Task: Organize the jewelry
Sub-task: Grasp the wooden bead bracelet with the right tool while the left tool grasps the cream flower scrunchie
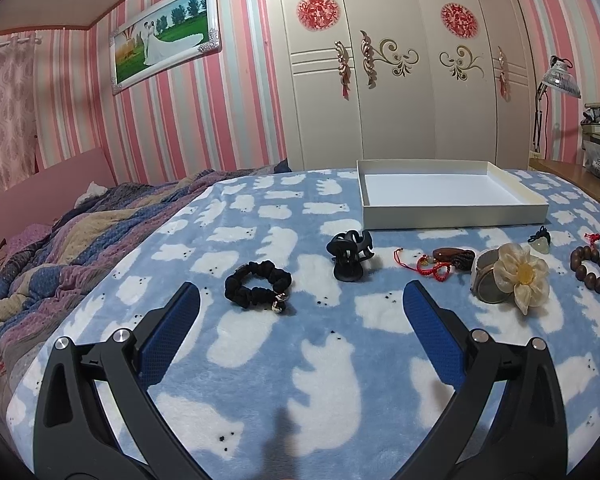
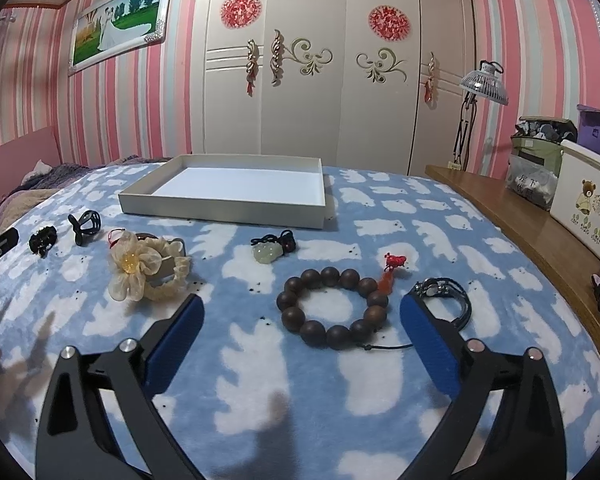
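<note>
Nothing done: tray [image 2: 224,211] (far side) bare, all pcs on blanket [image 2: 300,380]. Both grippers, left [image 1: 300,304] & right [image 2: 302,312], jaws apart, holding nothing.

You face a cream wardrobe [image 1: 400,80], a framed wedding photo [image 1: 164,36], striped bedding [image 1: 80,224] and a lamp [image 2: 484,84].

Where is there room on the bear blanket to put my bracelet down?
The white box holds nothing, so it has the most room. Bare blanket lies between both open grippers and right of the wooden bead bracelet. The row from black scrunchie to flower band is crowded.
</note>
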Demonstrator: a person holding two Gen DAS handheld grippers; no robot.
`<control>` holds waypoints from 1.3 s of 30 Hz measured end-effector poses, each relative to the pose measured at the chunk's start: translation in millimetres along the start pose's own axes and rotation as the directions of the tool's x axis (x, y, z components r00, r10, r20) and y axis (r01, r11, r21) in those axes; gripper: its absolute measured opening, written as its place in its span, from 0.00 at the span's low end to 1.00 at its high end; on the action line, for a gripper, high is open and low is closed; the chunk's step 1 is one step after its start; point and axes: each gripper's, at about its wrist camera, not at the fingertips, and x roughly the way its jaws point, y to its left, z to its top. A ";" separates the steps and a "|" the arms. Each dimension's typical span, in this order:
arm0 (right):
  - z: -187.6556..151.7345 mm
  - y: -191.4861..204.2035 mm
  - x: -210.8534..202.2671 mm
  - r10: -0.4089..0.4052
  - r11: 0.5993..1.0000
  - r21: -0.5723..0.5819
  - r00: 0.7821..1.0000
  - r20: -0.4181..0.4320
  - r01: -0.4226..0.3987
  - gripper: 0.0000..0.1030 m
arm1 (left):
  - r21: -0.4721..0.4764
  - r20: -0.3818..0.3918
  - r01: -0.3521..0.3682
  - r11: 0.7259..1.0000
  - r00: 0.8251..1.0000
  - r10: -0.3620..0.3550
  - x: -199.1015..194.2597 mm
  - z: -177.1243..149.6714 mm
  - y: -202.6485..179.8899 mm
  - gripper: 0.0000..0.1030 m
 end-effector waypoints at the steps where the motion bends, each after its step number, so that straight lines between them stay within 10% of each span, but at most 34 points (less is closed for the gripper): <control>1: 1.0 -4.7 2.8 0.022 1.000 0.020 1.000 -0.015 -0.022 0.85 | 0.003 -0.006 0.001 1.000 1.000 -0.001 0.9 0.3 -0.4 0.97; 14: 18.2 -56.1 70.5 0.009 0.999 0.041 0.983 -0.185 -0.002 0.48 | -0.084 -0.116 0.218 0.972 0.967 -0.227 16.2 33.3 -57.5 0.93; 25: 9.6 -58.9 107.6 0.022 0.999 0.033 0.938 -0.345 -0.011 0.22 | -0.010 -0.174 0.278 0.960 0.945 -0.275 34.7 39.3 -123.4 0.91; 32: 9.0 -65.7 107.3 0.067 0.996 0.076 0.939 -0.338 -0.044 0.21 | 0.011 -0.269 0.309 0.951 0.917 -0.295 66.0 25.6 -146.9 0.65; 35: 9.9 -67.2 107.5 0.082 0.995 0.085 0.939 -0.334 -0.057 0.21 | 0.001 -0.264 0.347 0.938 0.905 -0.335 63.9 25.9 -151.0 0.38; 36: 10.4 -66.0 106.3 0.086 0.995 0.080 0.941 -0.327 -0.063 0.19 | 0.009 -0.239 0.357 0.934 0.908 -0.345 59.4 27.9 -152.3 0.15; 39: 13.4 -64.6 99.1 0.092 0.995 0.071 0.953 -0.289 -0.075 0.18 | -0.002 -0.213 0.377 0.926 0.905 -0.368 51.2 36.9 -148.4 0.01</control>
